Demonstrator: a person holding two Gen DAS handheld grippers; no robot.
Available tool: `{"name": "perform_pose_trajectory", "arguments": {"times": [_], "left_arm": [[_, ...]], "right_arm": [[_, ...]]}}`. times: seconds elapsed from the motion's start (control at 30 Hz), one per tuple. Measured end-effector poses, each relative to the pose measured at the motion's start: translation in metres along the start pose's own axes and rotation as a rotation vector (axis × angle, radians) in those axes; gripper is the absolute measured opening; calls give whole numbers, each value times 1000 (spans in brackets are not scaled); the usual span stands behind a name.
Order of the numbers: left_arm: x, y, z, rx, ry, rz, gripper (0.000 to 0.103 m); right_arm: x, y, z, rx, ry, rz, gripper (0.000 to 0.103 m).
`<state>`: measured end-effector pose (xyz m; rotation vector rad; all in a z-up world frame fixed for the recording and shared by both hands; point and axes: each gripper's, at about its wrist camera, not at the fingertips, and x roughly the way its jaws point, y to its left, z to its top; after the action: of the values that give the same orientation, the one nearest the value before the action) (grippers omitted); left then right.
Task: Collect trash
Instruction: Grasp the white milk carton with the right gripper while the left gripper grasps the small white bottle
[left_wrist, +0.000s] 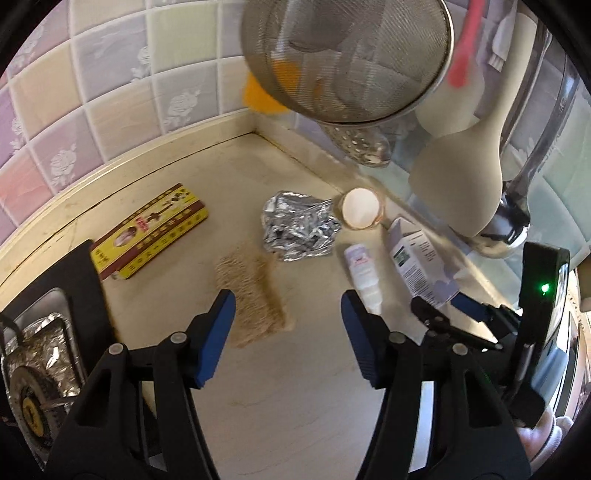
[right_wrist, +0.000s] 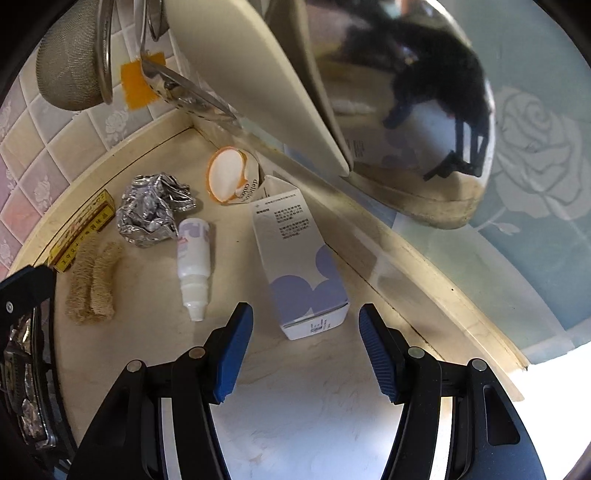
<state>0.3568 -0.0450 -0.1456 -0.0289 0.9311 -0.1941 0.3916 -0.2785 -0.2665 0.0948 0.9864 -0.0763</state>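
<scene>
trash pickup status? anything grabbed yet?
Done: nothing visibly collected. In hand: nothing; left gripper and right gripper both open, right one lined up near the white-and-purple carton. Left: carton, small white bottle, crumpled foil, paper cup, yellow box, all on the counter.

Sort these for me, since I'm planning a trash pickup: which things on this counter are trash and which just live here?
Likely trash:
crumpled foil
white carton
small white bottle
paper cup
yellow box

Probably staying:
loofah scrubber
mesh strainer
hanging spatula
ladle
stove burner
</scene>
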Motion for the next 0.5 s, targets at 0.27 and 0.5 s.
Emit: {"name": "perform_pose_trajectory", "arguments": {"times": [0.27, 0.5], "left_arm": [[27, -13, 7, -2, 42, -37, 57], [53, -25, 10, 3, 86, -64, 57]], "right_arm": [[12, 0, 7, -53, -10, 33, 47], [4, 4, 6, -74, -26, 31, 36]]}}
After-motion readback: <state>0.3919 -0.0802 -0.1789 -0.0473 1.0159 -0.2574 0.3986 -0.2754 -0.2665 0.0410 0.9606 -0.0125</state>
